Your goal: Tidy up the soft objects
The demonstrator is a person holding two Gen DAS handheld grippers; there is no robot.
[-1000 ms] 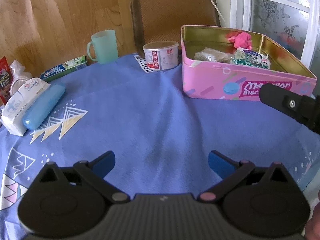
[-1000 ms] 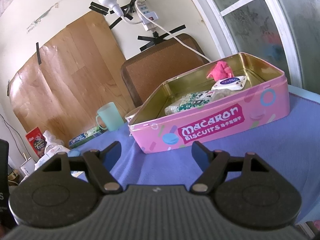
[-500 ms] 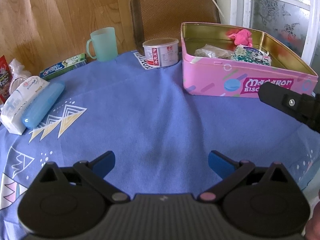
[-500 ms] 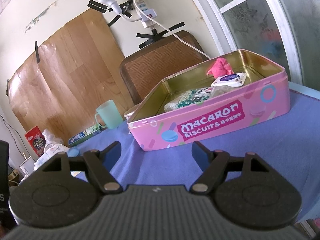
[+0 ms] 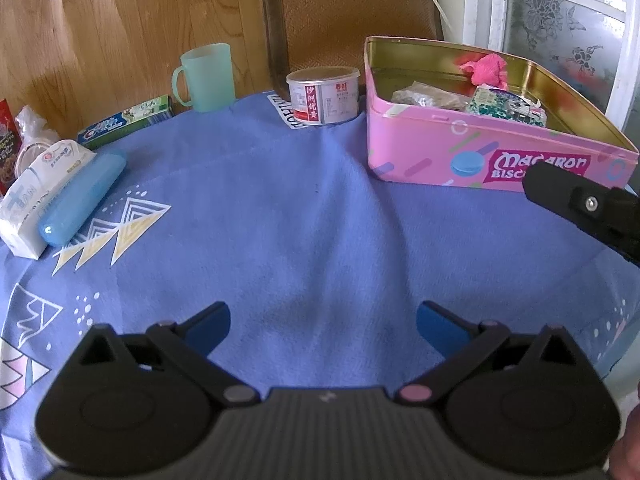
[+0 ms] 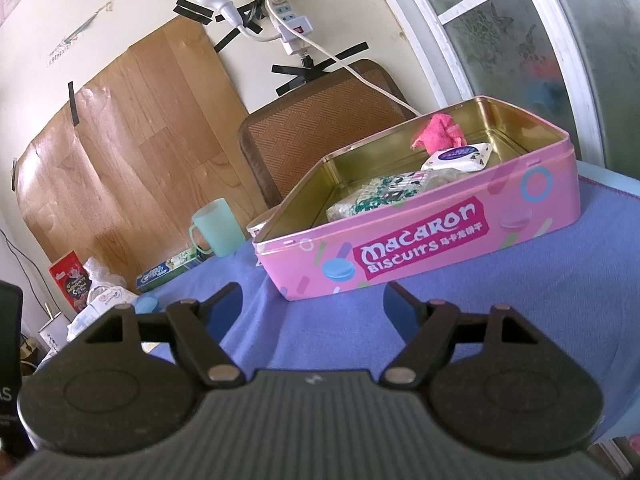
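Note:
A pink macaron biscuit tin (image 5: 432, 156) (image 6: 440, 240) stands open on the blue tablecloth at the right. Inside lie a pink cloth (image 5: 486, 70) (image 6: 440, 132), a white tissue pack (image 6: 458, 156) and a green-patterned packet (image 5: 504, 106) (image 6: 384, 192). A white tissue pack (image 5: 36, 196) lies at the table's left edge. My left gripper (image 5: 323, 324) is open and empty above the cloth. My right gripper (image 6: 313, 300) is open and empty, just in front of the tin; its black finger (image 5: 576, 200) shows in the left wrist view.
A blue case (image 5: 80, 200) lies beside the left tissue pack. A toothpaste box (image 5: 124, 126), a green mug (image 5: 206, 78) and a round can (image 5: 323, 96) stand along the far edge. A brown chair back (image 5: 352, 20) is behind the table.
Both grippers have drawn back slightly from the tin and stayed open. Nothing on the table has moved.

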